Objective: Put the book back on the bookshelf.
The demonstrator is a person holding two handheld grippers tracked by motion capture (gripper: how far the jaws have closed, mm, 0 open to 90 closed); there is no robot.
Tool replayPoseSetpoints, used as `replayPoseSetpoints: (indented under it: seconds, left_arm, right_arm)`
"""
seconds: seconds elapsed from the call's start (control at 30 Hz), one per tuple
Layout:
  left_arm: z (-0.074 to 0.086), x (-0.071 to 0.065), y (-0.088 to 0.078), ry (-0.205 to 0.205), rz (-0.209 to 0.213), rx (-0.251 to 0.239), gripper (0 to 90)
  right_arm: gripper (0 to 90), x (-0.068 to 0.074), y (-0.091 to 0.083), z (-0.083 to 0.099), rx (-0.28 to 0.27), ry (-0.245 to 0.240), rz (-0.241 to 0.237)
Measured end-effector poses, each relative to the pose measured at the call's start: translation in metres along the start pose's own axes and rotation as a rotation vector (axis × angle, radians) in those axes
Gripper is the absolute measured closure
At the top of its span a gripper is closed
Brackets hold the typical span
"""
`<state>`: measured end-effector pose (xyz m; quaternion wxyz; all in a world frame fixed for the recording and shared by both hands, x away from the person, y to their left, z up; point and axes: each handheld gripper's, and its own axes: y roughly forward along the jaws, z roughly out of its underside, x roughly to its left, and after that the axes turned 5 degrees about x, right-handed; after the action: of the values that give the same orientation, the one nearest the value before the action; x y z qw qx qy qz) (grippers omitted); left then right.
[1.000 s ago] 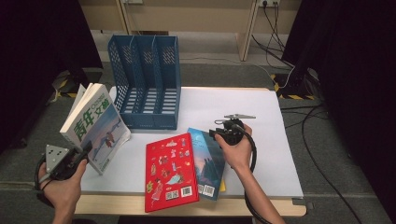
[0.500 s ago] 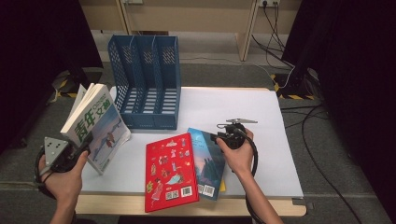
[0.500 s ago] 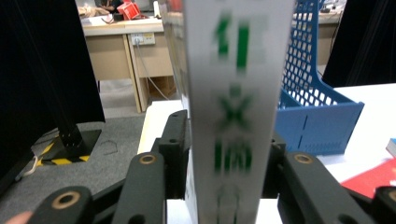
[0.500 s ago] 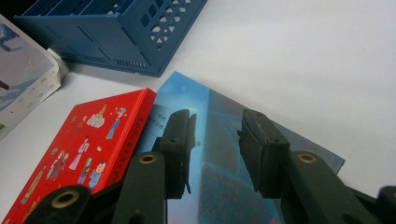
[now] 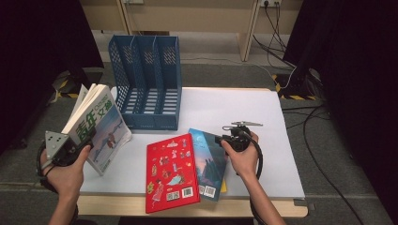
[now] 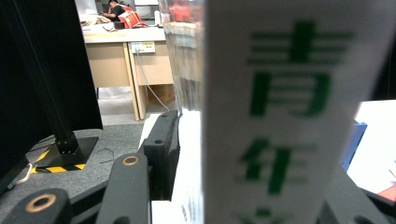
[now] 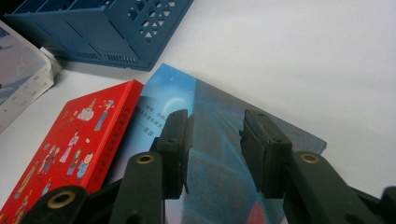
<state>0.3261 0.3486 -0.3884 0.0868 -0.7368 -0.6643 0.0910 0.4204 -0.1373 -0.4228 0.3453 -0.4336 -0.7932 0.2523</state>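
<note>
A white book with green characters (image 5: pixel 101 124) stands tilted on the table's left edge, its pages fanned. It sits between the jaws of my left gripper (image 5: pixel 83 141), which have just been opening. In the left gripper view the cover (image 6: pixel 289 116) stands close in front and one finger (image 6: pixel 161 149) lies beside the pages. My right gripper (image 5: pixel 220 139) hovers over a blue book (image 5: pixel 209 161) lying flat. Its jaws (image 7: pixel 215 135) have just been opening, with only the blue cover (image 7: pixel 205 93) beneath them. A red book (image 5: pixel 171 171) lies to the left, overlapping the blue one.
A blue three-slot file rack (image 5: pixel 150 84) stands at the back left of the white table (image 5: pixel 225 108); its base (image 7: pixel 107 28) is near the books. Cables run on the floor at the right. The table's right half is bare.
My left gripper has shifted slightly up the picture along the white book, and its jaws stand wider. The right hand has stayed almost still.
</note>
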Motion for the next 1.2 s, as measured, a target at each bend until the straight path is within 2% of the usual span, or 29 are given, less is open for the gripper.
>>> replayPoseSetpoints:
  seconds: [0.13,0.3,0.43,0.77,1.03,1.2]
  left_arm:
    - [-0.003,0.000,0.004,-0.001,0.012,-0.002,56.4]
    - [-0.004,0.002,0.007,-0.003,0.029,0.009,65.9]
    - [-0.004,0.006,0.007,-0.030,0.035,0.013,71.8]
    - [-0.004,0.006,0.007,-0.037,0.028,0.008,73.1]
    - [-0.005,0.005,0.007,-0.058,0.046,0.008,73.3]
    - [-0.008,0.003,0.009,-0.038,0.041,0.011,73.4]
  right_arm:
    - [61.4,-0.002,-0.002,0.000,-0.005,0.001,0.002]
    - [61.0,-0.005,-0.003,0.002,-0.002,0.014,0.004]
    - [60.8,-0.008,-0.003,0.005,0.000,0.027,0.004]
    - [60.7,-0.014,-0.005,0.009,-0.010,0.046,0.005]
    - [60.8,-0.017,-0.006,0.011,-0.021,0.061,0.002]
    - [60.8,-0.020,-0.006,0.013,-0.020,0.071,0.004]
